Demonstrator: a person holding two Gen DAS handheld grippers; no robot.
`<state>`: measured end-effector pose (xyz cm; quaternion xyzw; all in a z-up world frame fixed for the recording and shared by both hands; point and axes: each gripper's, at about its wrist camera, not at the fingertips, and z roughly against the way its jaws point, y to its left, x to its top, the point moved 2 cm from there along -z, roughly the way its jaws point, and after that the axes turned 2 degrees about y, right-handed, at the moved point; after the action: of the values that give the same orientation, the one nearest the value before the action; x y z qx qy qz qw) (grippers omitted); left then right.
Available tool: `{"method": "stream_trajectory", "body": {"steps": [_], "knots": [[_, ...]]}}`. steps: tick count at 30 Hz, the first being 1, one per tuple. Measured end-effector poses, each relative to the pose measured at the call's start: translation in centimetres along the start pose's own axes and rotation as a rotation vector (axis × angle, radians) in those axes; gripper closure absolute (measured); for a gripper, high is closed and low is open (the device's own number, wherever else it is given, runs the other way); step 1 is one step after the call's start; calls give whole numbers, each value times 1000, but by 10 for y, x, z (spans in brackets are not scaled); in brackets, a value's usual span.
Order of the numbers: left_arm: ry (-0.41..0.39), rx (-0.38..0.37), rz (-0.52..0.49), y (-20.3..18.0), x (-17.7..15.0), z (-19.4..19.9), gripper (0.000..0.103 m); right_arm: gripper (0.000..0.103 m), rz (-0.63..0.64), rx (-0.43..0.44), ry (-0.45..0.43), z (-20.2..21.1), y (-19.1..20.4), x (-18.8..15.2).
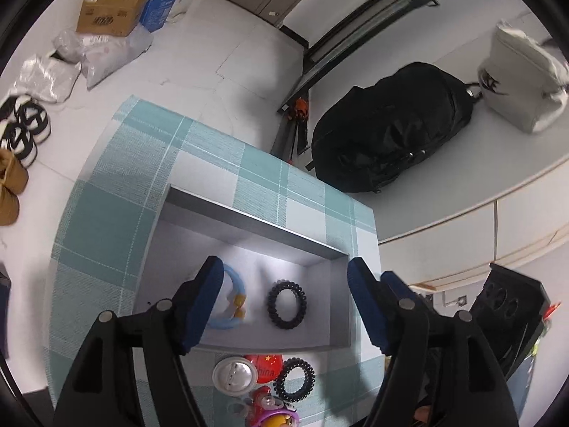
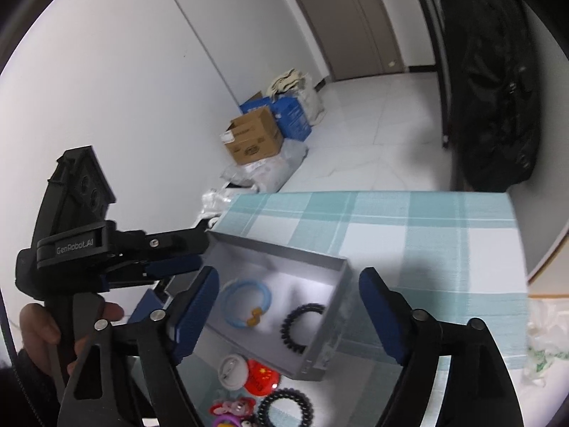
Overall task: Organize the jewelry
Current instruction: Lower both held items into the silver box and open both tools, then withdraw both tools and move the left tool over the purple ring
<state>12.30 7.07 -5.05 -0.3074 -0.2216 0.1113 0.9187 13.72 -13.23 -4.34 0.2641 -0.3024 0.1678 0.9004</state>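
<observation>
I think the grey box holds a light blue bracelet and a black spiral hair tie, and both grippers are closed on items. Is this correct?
Not quite. The grey box does hold the light blue bracelet and black spiral hair tie, but both wrist views show the left gripper and right gripper open, with nothing gripped.

toys cut off below, backpack blurred

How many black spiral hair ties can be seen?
2. One black spiral hair tie lies inside the grey box; the other hair tie lies on the checked tablecloth before it. More may be hidden.
</observation>
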Motion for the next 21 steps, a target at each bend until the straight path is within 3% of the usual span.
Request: {"method": "stream_trajectory", "body": {"steps": [7, 11, 21], "knots": [[-85, 68, -155, -27, -14, 23, 34, 14, -4, -31, -16, 16, 5, -8], [-102, 132, -217, -33, -28, 31, 33, 4, 34, -67, -40, 31, 16, -17], [-120, 161, -222, -33, -73, 49, 33, 0, 119, -105, -95, 65, 34, -42]]}}
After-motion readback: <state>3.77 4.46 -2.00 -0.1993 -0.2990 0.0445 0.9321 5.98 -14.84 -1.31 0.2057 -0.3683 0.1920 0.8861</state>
